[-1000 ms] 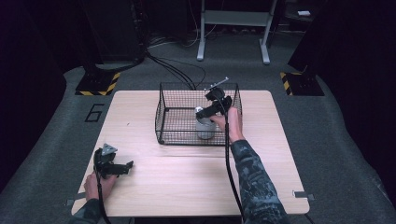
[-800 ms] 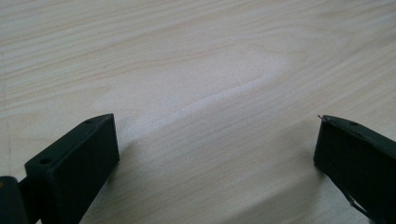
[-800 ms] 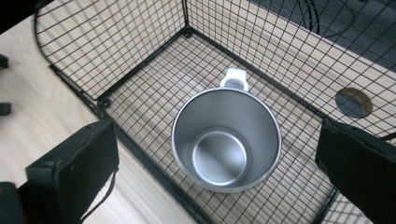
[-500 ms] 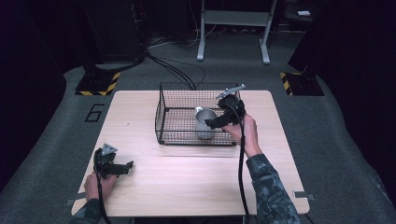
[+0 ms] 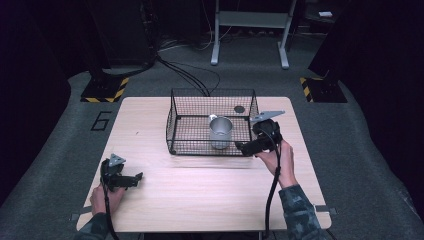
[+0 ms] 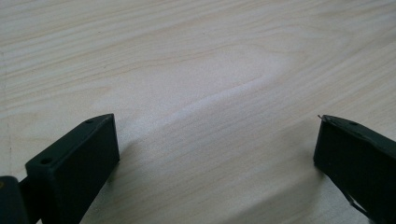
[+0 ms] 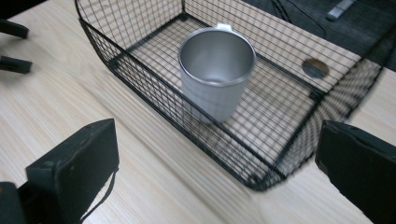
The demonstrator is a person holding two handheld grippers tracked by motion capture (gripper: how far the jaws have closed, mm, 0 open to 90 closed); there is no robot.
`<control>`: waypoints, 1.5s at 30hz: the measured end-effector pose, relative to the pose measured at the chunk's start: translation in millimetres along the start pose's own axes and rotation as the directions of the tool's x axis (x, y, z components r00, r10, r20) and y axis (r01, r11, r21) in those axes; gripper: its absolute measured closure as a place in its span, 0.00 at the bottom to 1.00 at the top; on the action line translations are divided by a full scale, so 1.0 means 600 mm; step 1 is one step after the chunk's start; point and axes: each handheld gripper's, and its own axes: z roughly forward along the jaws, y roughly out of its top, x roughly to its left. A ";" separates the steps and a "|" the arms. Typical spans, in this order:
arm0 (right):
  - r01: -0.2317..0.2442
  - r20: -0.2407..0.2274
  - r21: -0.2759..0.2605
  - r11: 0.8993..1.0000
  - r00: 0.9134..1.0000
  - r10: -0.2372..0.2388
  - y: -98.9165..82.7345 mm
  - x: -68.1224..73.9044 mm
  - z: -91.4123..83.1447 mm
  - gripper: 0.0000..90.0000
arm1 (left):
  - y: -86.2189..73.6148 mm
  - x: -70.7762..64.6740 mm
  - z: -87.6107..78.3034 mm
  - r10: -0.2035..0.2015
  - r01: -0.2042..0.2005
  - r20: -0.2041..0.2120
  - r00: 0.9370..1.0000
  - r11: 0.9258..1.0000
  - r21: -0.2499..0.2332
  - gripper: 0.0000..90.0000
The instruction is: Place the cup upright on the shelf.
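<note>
A black wire basket (image 5: 171, 125) stands in the middle of the pale wooden table (image 5: 200, 190). Inside it an upright metal cup (image 5: 220, 131) rests on the basket floor, its small handle at the far side. My right gripper (image 5: 243, 148) is open just outside the basket's near right corner, jaws pointing left, apart from the cup. In the right gripper view the cup (image 7: 217, 77) sits behind the basket's front wall (image 7: 154, 98), beyond my right gripper (image 7: 217, 135). My left gripper (image 5: 136, 178) lies low at the table's near left, open, with bare wood under it (image 6: 215, 128).
A dark round spot (image 5: 239, 109) marks the table at the basket's far right corner (image 7: 314, 68). The left gripper's jaws (image 7: 14, 46) show far off on the table. Cables (image 5: 190, 75) and a stand (image 5: 250, 30) lie on the floor beyond the table.
My right gripper has drawn back from the cup, out over the basket's right side toward the person. The cup stands free in the basket. The left gripper has not moved.
</note>
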 end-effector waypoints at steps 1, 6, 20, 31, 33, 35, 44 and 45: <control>-0.006 0.008 0.004 1.000 1.000 0.006 -0.011 -0.003 -0.006 0.00 | -0.001 -0.001 0.002 -0.005 0.005 -0.007 1.000 1.000 -0.015 0.00; -0.043 0.041 -0.006 0.999 0.998 0.043 -0.058 -0.022 -0.023 0.00 | -0.001 0.000 0.001 0.004 -0.005 -0.008 1.000 1.000 -0.010 0.00; -0.176 0.100 -0.027 0.984 0.979 0.178 -0.195 -0.060 -0.035 0.00 | -0.001 0.000 0.001 0.004 -0.004 -0.008 1.000 1.000 -0.010 0.00; -0.258 0.139 -0.017 0.966 0.956 0.258 -0.304 -0.076 -0.021 0.00 | -0.001 0.000 0.001 0.005 -0.005 -0.008 1.000 1.000 -0.010 0.00; -0.271 0.143 -0.021 0.962 0.952 0.272 -0.321 -0.078 -0.019 0.00 | -0.001 0.000 0.002 0.004 -0.004 -0.008 1.000 1.000 -0.010 0.00; -0.291 0.147 -0.028 0.956 0.945 0.292 -0.341 -0.078 -0.018 0.00 | -0.001 0.000 0.002 0.004 -0.004 -0.008 1.000 1.000 -0.010 0.00; -0.302 0.175 -0.008 0.953 0.938 0.299 -0.381 -0.080 0.001 0.00 | -0.001 0.000 0.001 0.003 -0.003 -0.006 1.000 1.000 -0.007 0.00; -0.308 0.175 -0.009 0.951 0.936 0.304 -0.386 -0.081 0.005 0.00 | -0.001 0.000 0.001 0.004 -0.004 -0.005 1.000 1.000 -0.007 0.00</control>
